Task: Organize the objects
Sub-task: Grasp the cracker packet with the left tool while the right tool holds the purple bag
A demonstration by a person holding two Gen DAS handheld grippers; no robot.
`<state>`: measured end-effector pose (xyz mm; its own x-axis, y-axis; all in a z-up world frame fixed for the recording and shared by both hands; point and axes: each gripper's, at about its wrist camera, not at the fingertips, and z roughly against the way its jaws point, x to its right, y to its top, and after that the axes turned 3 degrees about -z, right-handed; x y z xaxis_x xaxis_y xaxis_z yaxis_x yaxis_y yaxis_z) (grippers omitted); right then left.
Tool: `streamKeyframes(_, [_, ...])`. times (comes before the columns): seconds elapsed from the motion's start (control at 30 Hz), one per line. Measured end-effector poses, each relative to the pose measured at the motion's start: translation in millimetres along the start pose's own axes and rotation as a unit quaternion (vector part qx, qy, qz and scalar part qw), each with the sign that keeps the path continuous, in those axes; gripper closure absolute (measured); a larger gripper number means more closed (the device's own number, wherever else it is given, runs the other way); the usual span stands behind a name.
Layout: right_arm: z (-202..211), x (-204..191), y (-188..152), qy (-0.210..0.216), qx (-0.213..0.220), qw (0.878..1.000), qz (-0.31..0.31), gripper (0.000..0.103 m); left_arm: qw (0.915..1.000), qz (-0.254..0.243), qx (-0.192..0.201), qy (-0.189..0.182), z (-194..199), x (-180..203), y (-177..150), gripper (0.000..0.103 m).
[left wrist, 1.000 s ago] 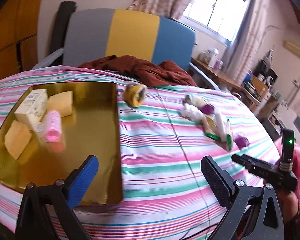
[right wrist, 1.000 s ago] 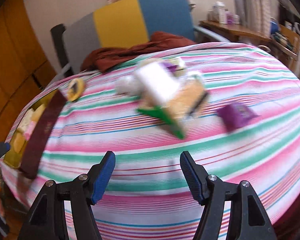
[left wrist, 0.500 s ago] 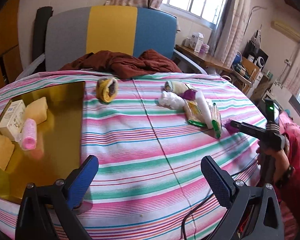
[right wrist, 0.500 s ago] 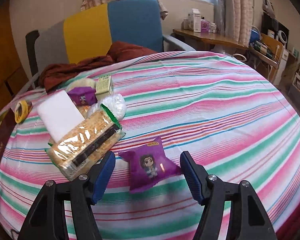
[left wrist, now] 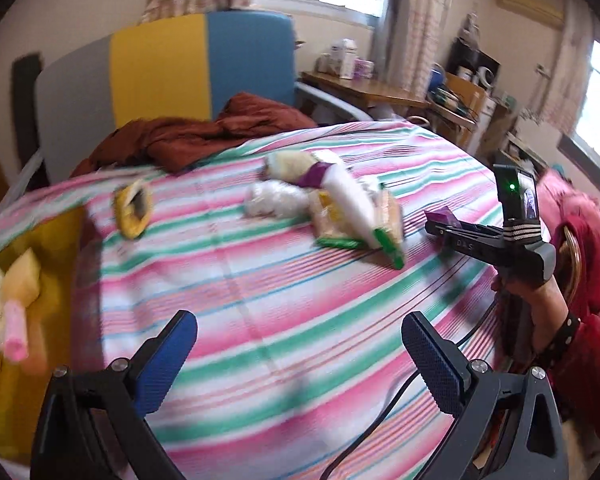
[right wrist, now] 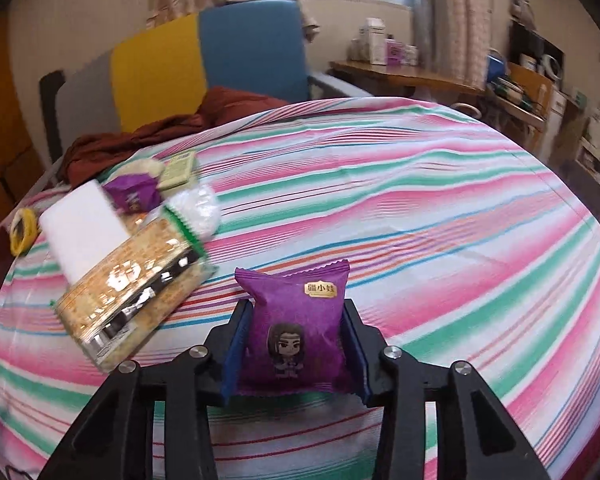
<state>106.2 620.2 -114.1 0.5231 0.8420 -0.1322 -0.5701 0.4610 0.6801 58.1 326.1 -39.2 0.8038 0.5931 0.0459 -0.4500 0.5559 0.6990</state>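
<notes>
In the left wrist view, at the left edge of the frame, a golden tray holds a yellow sponge and a pink roller, all blurred. Right of it on the striped desk lies a yellow ring-shaped thing. Further right, near the upper middle, sits a pile of snacks: a white bundle, a white block and a green-edged cracker pack. At the bottom of the frame the left tool hangs over bare cloth with its blue pads wide apart and nothing between them. At the right edge a hand carries the right tool.

In the right wrist view, the cracker pack lies at the left. In the lower middle the right tool has just been closing, and its pads now press both sides of a purple snack packet that stands upright between them.
</notes>
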Motion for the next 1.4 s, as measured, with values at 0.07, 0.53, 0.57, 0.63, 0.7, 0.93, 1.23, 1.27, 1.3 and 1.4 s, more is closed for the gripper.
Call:
streamKeyframes(0.07, [2,9,-1,-0.002,0.007,1.000,-0.022,0.060,0.9997,-0.022,0.002,-0.010,-9,14,8,0.000])
streamKeyframes(0.53, [0,16,-2,-0.002,0.030,0.998,-0.051,0.060,0.9886,-0.143,-0.005,-0.046,-128,90,78,0.001])
streamKeyframes(0.57, [-1,16,-2,-0.001,0.031,0.998,-0.052,0.060,0.9877,-0.147,-0.011,-0.051,-135,91,78,0.002])
streamKeyframes(0.63, [-1,17,-3,0.001,0.032,0.998,-0.054,0.060,0.9864,-0.150,-0.031,-0.059,-152,92,78,0.011])
streamKeyframes(0.7, [1,17,-4,0.003,0.033,0.998,-0.055,0.060,0.9837,-0.169,-0.033,-0.050,-160,94,75,0.013])
streamKeyframes(0.93, [0,19,-5,0.007,0.034,0.998,-0.059,0.060,0.9680,-0.250,0.003,-0.014,-153,105,51,0.037])
streamKeyframes(1.23, [0,20,-5,0.006,0.035,0.998,-0.058,0.060,0.9772,-0.208,0.025,-0.035,-115,74,31,0.053])
streamKeyframes(1.27, [0,20,-5,0.006,0.035,0.998,-0.058,0.060,0.9777,-0.205,0.026,-0.036,-109,72,27,0.053])
streamKeyframes(1.3, [0,20,-5,0.006,0.035,0.998,-0.058,0.060,0.9782,-0.202,0.027,-0.038,-103,69,22,0.053])
streamKeyframes(1.4, [0,20,-4,0.005,0.034,0.998,-0.056,0.060,0.9787,-0.200,0.028,-0.038,-85,60,2,0.054])
